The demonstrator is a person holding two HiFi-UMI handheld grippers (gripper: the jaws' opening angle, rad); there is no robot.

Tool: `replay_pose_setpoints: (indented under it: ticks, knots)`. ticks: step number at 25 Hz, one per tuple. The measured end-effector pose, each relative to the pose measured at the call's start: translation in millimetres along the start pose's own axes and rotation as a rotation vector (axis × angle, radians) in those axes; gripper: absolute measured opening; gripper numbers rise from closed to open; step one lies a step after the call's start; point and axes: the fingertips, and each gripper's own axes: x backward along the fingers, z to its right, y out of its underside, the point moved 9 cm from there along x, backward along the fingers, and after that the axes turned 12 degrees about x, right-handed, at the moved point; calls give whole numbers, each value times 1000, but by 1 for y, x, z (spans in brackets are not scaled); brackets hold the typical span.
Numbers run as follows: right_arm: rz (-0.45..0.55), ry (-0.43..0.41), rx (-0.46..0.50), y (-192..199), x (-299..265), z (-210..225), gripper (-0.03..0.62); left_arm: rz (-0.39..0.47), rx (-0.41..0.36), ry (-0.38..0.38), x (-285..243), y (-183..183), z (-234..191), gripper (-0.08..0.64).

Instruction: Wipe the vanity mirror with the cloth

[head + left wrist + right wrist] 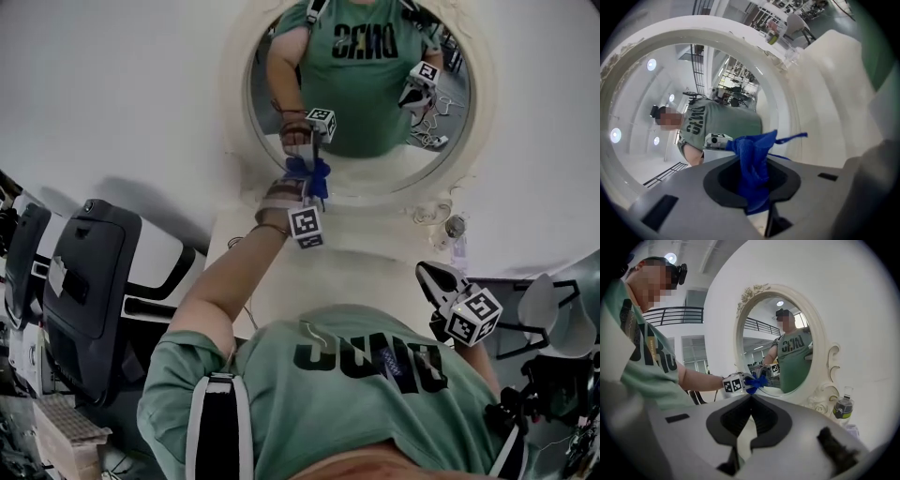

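Note:
The oval vanity mirror point(375, 103) in its white ornate frame point(398, 192) stands at the back of the vanity top. My left gripper point(309, 187) is shut on a bunched blue cloth point(310, 174) and holds it against the glass at the mirror's lower left edge. In the left gripper view the cloth point(752, 161) sticks out between the jaws of the left gripper point(754, 187), right at the mirror point(670, 93). My right gripper point(427, 272) hangs back by my body on the right, shut and empty. Its view shows the right gripper point(751, 401), the mirror point(785, 348) and the cloth point(757, 380).
A small bottle point(456, 228) stands by the frame's lower right, also seen as the bottle point(843, 406) in the right gripper view. The white vanity top point(272, 281) lies below the mirror. A dark chair point(89, 281) sits at the left, white furniture point(553, 319) at the right.

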Motion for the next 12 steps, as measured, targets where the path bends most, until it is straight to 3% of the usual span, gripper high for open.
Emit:
replay_pose_setpoints:
  ticks: [3, 9, 12]
  knots:
    - [15, 25, -22, 5, 9, 5, 8, 110, 77, -101, 40, -28, -54, 87]
    - [57, 20, -22, 4, 6, 9, 8, 440, 129, -493, 175, -128, -241, 87]
    - [74, 12, -13, 3, 2, 11, 8, 439, 102, -601, 197, -149, -301, 87]
